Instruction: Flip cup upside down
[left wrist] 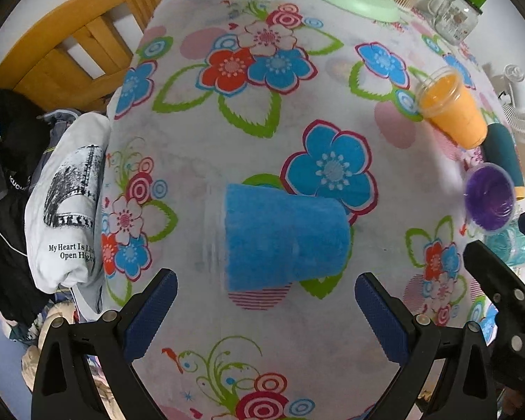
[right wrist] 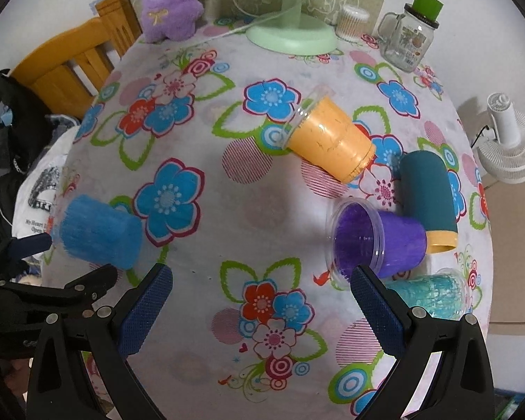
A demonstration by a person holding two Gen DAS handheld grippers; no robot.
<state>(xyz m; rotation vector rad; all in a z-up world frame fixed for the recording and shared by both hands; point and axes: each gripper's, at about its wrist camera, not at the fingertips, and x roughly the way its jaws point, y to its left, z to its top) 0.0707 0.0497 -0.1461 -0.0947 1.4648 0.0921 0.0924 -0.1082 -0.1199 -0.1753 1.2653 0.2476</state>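
A blue cup (left wrist: 285, 236) lies on its side on the flowered tablecloth, blurred as if moving, just ahead of my open left gripper (left wrist: 264, 301) and not touching its pads. It also shows at the left in the right wrist view (right wrist: 99, 236). My right gripper (right wrist: 260, 301) is open and empty over the cloth. An orange cup (right wrist: 330, 138), a purple cup (right wrist: 378, 236), a dark teal cup (right wrist: 428, 194) and a light teal cup (right wrist: 427, 294) lie on their sides at the right.
A green fan (right wrist: 290, 31), a purple plush toy (right wrist: 169, 3) and a glass jar with a green lid (right wrist: 409, 38) stand at the back. A wooden chair (left wrist: 77, 42) and a pile of clothes (left wrist: 63, 206) are off the table's left edge. A white fan (right wrist: 511, 147) is at the right.
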